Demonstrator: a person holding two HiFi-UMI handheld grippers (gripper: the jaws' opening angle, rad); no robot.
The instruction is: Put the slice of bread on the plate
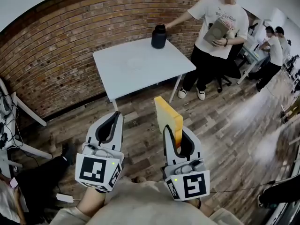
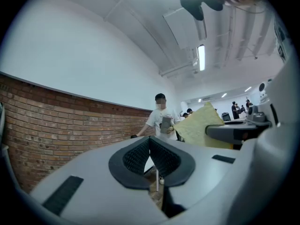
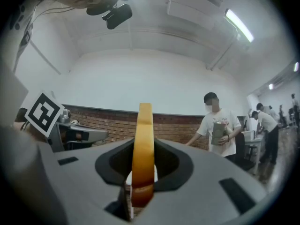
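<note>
Between the jaws of the right gripper (image 3: 143, 175): slice of bread (image 3: 142, 139), clamped face-to-face near one end, standing on edge, most of it sticking out past the tips. Left gripper (image 2: 150, 156) is just beside it, jaws together, nothing in them. Bread looks light, soft and crushable, prob. tears if squeezed hard, so IMO gentle grip across the flat faces near the crust. Plate (image 1: 135, 63) is on the white table (image 1: 117, 76), well ahead of both grippers; bread is nowhere near it yet.

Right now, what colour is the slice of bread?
The bread is pale yellow with an orange-brown crust, clearest in the head view.
</note>
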